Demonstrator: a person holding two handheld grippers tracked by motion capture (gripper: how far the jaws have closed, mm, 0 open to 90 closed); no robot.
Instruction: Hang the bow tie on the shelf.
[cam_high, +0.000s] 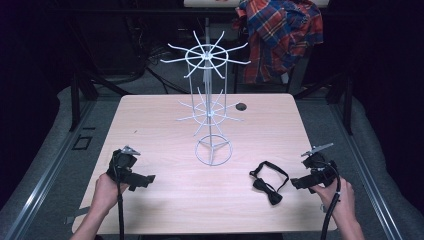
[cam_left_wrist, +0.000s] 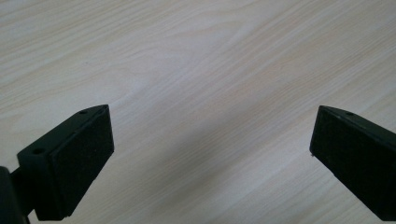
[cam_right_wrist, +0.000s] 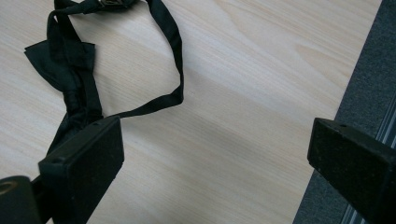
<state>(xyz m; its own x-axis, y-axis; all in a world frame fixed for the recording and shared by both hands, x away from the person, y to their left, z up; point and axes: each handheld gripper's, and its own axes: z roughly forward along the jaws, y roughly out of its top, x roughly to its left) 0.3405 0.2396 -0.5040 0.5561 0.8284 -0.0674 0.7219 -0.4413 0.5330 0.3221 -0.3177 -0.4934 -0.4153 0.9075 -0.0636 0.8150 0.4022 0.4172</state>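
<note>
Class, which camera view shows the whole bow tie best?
The high view: the bow tie lies whole on the table, knot and strap loop visible. The right gripper view crops it at its top edge; the left gripper view shows bare tabletop.

A white wire rack is standing upright at the middle of the table, near a dark hole. A plaid shirt is hanging behind the table.

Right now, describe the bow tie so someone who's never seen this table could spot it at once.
On the table, look at the near right part, in front of the wire rack. The bow tie lies flat there, just left of the right gripper. It is the one soft black thing, with a looped strap.
</note>
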